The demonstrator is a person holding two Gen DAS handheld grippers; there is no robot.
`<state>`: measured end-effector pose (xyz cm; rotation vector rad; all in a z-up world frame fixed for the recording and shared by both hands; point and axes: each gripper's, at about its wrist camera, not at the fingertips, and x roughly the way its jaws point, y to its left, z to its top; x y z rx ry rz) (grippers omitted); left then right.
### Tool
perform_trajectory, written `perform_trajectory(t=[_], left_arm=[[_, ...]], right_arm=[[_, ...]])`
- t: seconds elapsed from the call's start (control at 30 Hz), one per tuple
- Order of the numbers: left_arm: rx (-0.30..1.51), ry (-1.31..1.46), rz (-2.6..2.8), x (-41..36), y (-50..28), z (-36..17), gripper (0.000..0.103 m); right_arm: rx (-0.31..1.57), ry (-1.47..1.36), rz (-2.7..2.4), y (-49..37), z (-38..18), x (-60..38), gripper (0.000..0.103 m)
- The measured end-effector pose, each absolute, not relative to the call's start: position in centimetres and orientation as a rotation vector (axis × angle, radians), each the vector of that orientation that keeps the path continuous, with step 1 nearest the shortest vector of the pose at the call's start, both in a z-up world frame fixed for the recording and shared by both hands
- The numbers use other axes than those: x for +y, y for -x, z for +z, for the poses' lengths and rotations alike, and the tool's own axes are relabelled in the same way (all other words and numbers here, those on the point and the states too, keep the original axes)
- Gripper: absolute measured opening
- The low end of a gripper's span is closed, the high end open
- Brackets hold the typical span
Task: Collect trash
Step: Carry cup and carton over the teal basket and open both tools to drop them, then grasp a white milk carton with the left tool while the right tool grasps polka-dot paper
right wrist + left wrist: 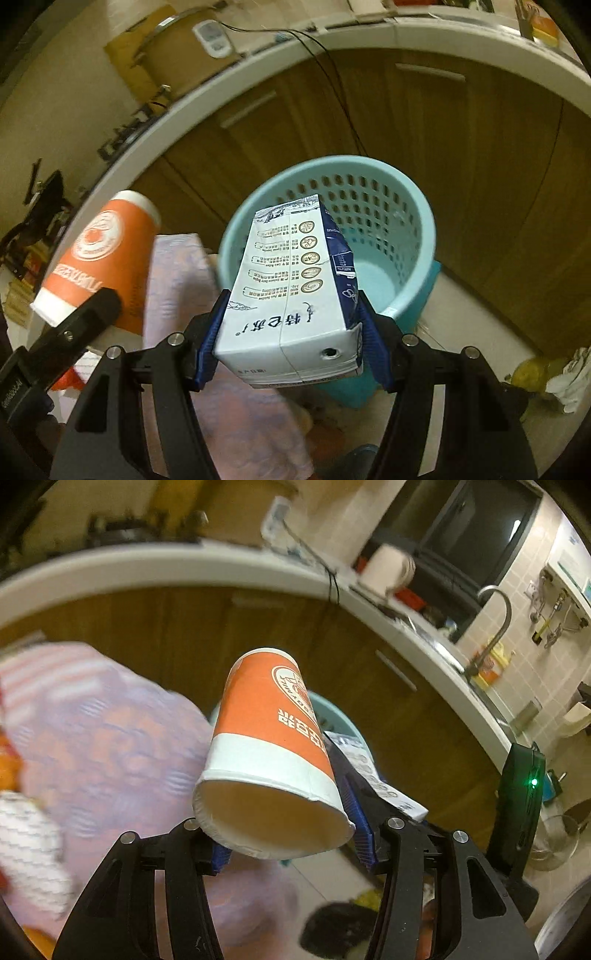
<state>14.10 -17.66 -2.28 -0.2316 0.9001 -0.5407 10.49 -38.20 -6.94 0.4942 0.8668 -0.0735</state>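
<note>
My left gripper is shut on an orange and white paper cup, held by its open rim, bottom pointing away; the cup also shows at the left of the right wrist view. My right gripper is shut on a white and blue milk carton, held in the air in front of a light blue perforated trash basket that stands on the floor against the cabinets. The basket looks empty. In the left wrist view only a sliver of the basket shows behind the cup, with the carton beside it.
A pinkish patterned plastic bag lies left of the basket, also in the right wrist view. Brown cabinet doors under a white counter stand behind. Yellow and dark scraps lie on the floor at right. A sink faucet is on the counter.
</note>
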Motion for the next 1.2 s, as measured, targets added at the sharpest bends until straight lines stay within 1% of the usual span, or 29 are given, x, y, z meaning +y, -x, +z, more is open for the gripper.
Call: perform_trajectory(t=[0.13,0.23,0.27,0.3,0.43,0.47,0.5,0.53,0.6,0.67,0.9,1.07,1.17,1.2], left_arm=[[0.967,0.221,-0.566,-20.0,-16.1,-5.1,0.051],[0.980,0.219,-0.574,-20.8,-16.8,-6.5,0.054],[0.980,0.220,-0.575,-21.0,-17.0,-6.7,0.054],[0.983,0.224,-0.578,-21.1,-17.1,-7.0,0.052],[1.010,0.225,-0.569,-21.5,-17.7,-8.2,0.052],[1.015,0.224,-0.567,-21.5,-17.8,-8.3,0.054],[1.018,0.219,-0.564,-21.5,-17.8,-8.5,0.059],[1.016,0.217,-0.559,-21.5,-17.7,-8.4,0.065],[0.995,0.221,-0.553,-21.1,-17.5,-8.0,0.067],[0.982,0.225,-0.556,-20.9,-17.2,-7.5,0.067],[0.900,0.222,-0.544,-18.9,-14.5,-5.2,0.067],[0.798,0.236,-0.516,-15.6,-11.1,-2.1,0.067],[0.743,0.244,-0.485,-13.4,-9.2,-0.3,0.067],[0.714,0.246,-0.469,-12.3,-8.4,0.4,0.067]], right_arm=[[0.927,-0.500,-0.106,-11.6,-9.1,-39.5,0.061],[0.960,-0.491,-0.124,-12.1,-10.4,-40.0,0.061],[0.968,-0.482,-0.132,-12.3,-10.8,-40.1,0.061],[0.974,-0.469,-0.142,-12.5,-11.1,-40.1,0.061],[0.997,-0.457,-0.165,-13.1,-12.4,-40.5,0.062],[1.002,-0.463,-0.166,-13.2,-12.7,-40.7,0.062],[1.002,-0.469,-0.160,-13.1,-12.8,-40.8,0.065],[1.001,-0.474,-0.157,-13.1,-12.8,-40.9,0.069],[0.992,-0.479,-0.163,-13.0,-12.6,-41.1,0.073],[0.976,-0.480,-0.163,-12.9,-12.2,-41.2,0.073],[0.919,-0.460,-0.117,-11.4,-9.8,-39.7,0.073],[0.851,-0.400,-0.064,-10.1,-7.3,-36.7,0.073],[0.809,-0.362,-0.022,-9.3,-5.6,-34.5,0.072],[0.792,-0.348,-0.001,-8.9,-5.0,-33.5,0.069]])
